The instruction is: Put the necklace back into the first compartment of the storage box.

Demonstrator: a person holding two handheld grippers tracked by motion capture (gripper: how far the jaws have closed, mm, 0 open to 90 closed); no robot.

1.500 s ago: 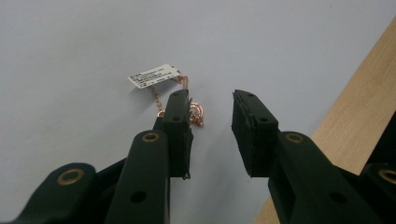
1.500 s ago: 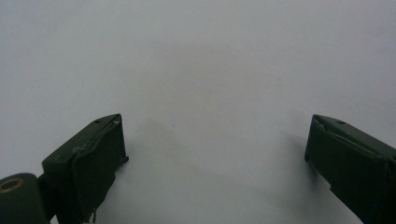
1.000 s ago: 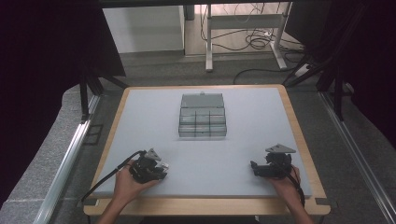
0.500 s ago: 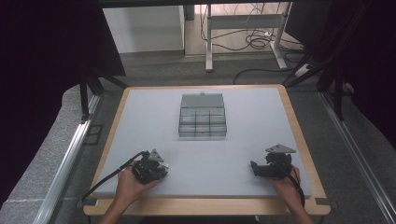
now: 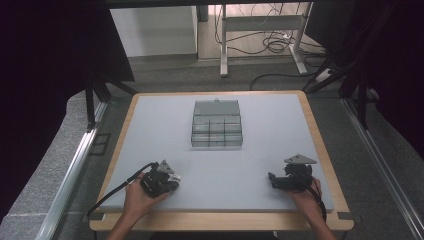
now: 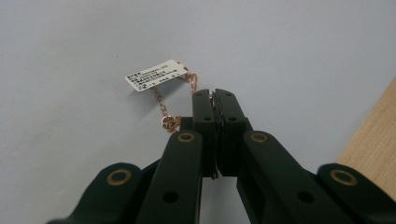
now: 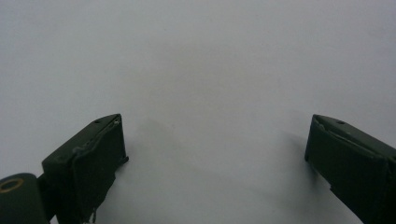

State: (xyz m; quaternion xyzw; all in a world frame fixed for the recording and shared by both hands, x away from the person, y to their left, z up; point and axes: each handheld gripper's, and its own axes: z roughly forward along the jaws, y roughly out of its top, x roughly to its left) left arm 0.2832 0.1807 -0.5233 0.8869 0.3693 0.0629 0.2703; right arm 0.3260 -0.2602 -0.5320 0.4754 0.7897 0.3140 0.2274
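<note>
While the left tool (image 6: 215, 100) pinched a thin rose-gold chain (image 6: 164, 104) with a white paper tag (image 6: 155, 75), seemingly bound for the clear plastic compartment box (image 5: 217, 124) beyond it, the right tool (image 7: 212, 154) gaped wide and empty.

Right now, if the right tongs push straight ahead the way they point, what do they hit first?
Probably nothing: the right tongs stand open over bare grey table, and their own view looks free ahead. From above they point toward the left tongs, which are far off.

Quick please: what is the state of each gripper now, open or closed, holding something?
Left gripper: closed on the thin chain with a paper tag.
Right gripper: open, empty.
</note>
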